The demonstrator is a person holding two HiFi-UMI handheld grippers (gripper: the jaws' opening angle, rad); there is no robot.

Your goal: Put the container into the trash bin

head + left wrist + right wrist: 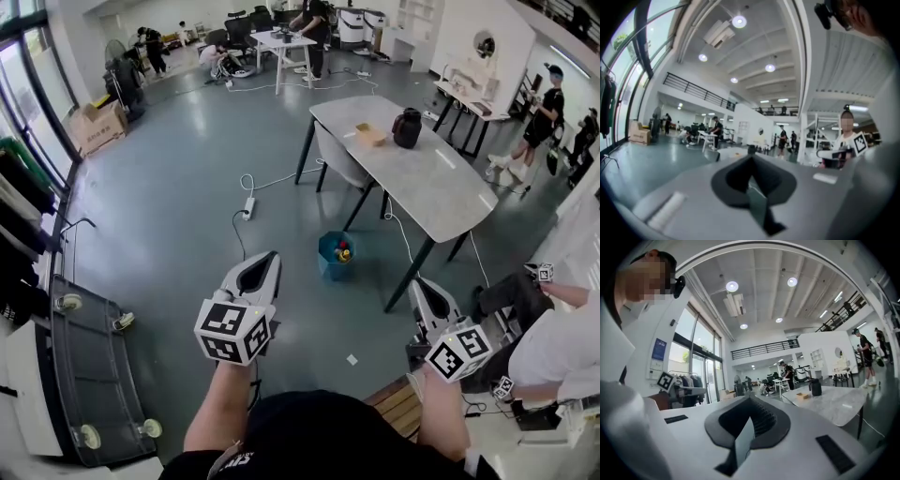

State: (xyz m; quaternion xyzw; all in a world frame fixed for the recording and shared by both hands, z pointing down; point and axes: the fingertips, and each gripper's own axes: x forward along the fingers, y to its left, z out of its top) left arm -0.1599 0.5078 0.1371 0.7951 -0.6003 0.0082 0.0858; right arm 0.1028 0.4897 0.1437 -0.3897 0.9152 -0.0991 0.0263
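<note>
Approach not begun — container (369, 135) on the table (441, 187), nothing gripped.
Head view: we found the left gripper (265, 258) and right gripper (419, 286) held low, well apart from the tan container, which sat near a black jug (407, 128); the blue trash bin (336, 255) stood on the floor beside the table. Left gripper view: jaws together on nothing. Right gripper view: the same — we judged they should open before reaching it, then close squarely across its walls.
</note>
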